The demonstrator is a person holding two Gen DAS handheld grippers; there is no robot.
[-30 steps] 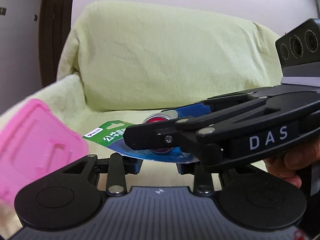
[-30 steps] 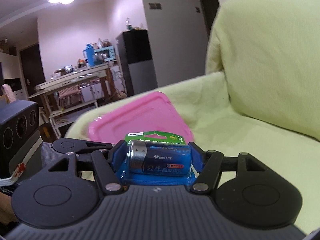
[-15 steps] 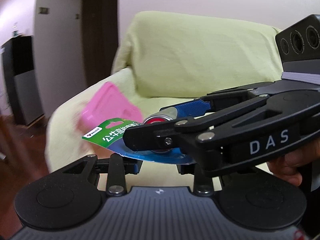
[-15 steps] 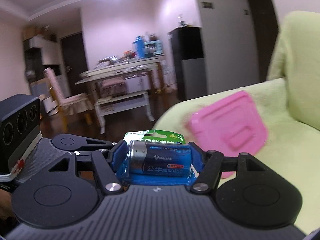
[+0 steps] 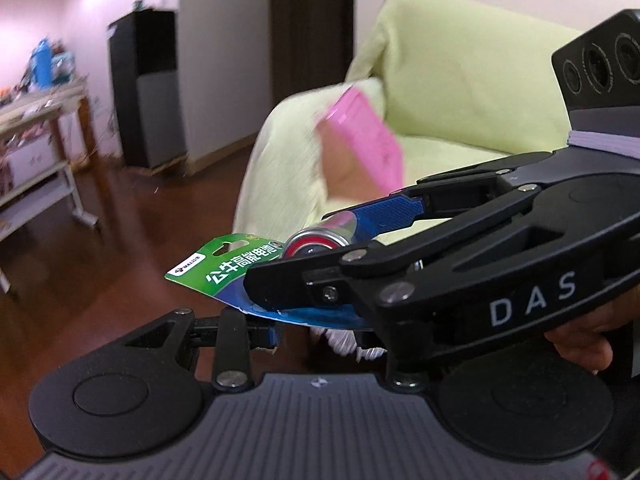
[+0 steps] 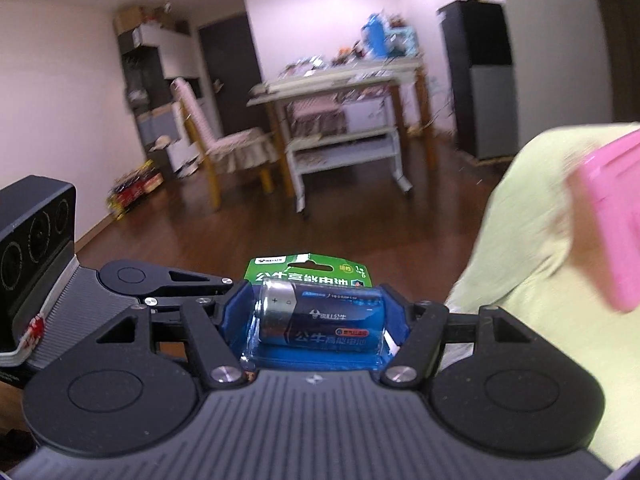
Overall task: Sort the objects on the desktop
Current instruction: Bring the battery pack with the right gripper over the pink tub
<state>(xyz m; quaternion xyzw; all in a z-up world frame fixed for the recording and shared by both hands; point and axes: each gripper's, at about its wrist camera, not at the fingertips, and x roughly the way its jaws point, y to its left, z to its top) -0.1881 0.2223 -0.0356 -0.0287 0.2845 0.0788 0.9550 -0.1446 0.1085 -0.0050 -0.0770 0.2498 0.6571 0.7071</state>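
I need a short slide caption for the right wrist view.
Right claw shut on a blister-packed battery, facing a dining table across the wooden floor.

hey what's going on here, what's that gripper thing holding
A person is working two handheld grippers. The right gripper is clamped on a packaged battery, a blue cell on a green card, held in the air. The left gripper sits just beneath it, apparently open. A pink lid lies on the green-covered sofa behind.
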